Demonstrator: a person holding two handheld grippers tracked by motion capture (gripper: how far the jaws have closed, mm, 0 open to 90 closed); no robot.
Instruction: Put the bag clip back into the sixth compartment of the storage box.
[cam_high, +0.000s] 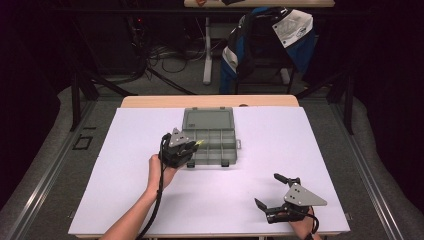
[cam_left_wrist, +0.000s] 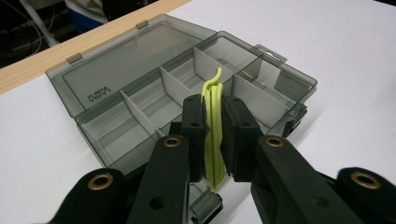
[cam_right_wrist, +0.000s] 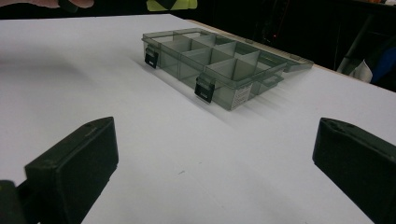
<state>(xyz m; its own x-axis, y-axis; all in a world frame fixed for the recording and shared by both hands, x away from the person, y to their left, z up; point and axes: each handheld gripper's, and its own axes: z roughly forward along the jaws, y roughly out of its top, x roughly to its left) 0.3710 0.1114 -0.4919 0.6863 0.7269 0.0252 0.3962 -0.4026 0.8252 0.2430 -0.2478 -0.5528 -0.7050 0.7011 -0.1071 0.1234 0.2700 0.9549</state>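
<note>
A smoky grey plastic organiser box lies open on the white table top, its lid folded back flat and its compartments bare. My left gripper hovers over the box's near-left corner, shut on a bundle of thin yellow-green strips that stands upright between its pads and pokes out past them. My right gripper rests near the table's front right, well away from the box, open wide with nothing between its fingers.
The white sheet covers a wooden table. Beyond the far edge stand a chair draped with a blue and white jacket, cables on the floor and a metal table leg.
</note>
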